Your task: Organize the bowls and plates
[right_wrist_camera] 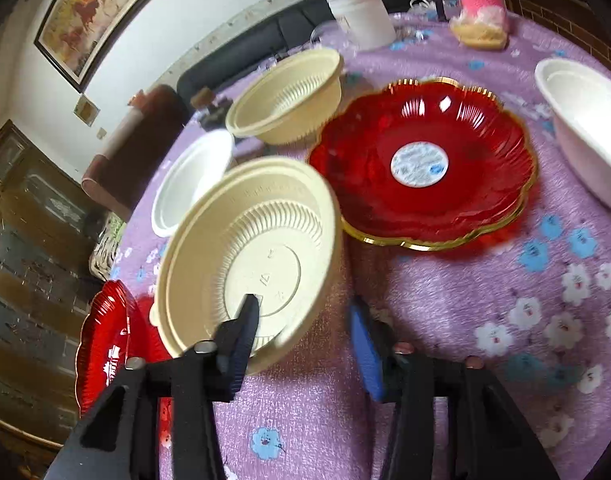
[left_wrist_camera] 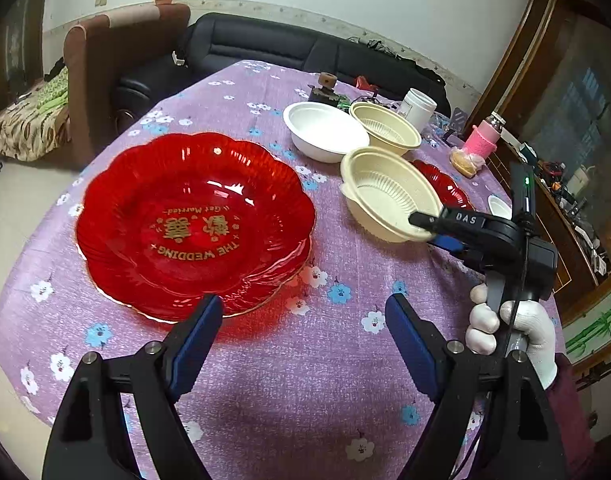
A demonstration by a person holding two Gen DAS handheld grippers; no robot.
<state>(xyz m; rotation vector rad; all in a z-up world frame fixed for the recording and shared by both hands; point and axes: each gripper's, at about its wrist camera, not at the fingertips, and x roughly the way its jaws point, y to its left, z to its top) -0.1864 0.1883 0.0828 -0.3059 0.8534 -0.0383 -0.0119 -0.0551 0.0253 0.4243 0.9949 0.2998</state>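
The left gripper [left_wrist_camera: 303,320] hangs with its blue-padded fingers [left_wrist_camera: 197,334] wide apart and nothing between them, above the purple flower-print tablecloth [left_wrist_camera: 305,380] just beside the large red scalloped plastic plate with gold lettering [left_wrist_camera: 193,220]. The right gripper [right_wrist_camera: 305,332], in a white-gloved hand [left_wrist_camera: 513,332], has one finger [right_wrist_camera: 247,320] inside the nearer cream ribbed plastic bowl [right_wrist_camera: 245,248] and the other outside its wall; whether the pads press on the rim I cannot tell (the right wrist view is blurred). That bowl sits tilted. Behind it stand a second cream bowl [right_wrist_camera: 289,96] and a white bowl [right_wrist_camera: 193,180]; beside it lies a smaller red gold-rimmed plate [right_wrist_camera: 425,160].
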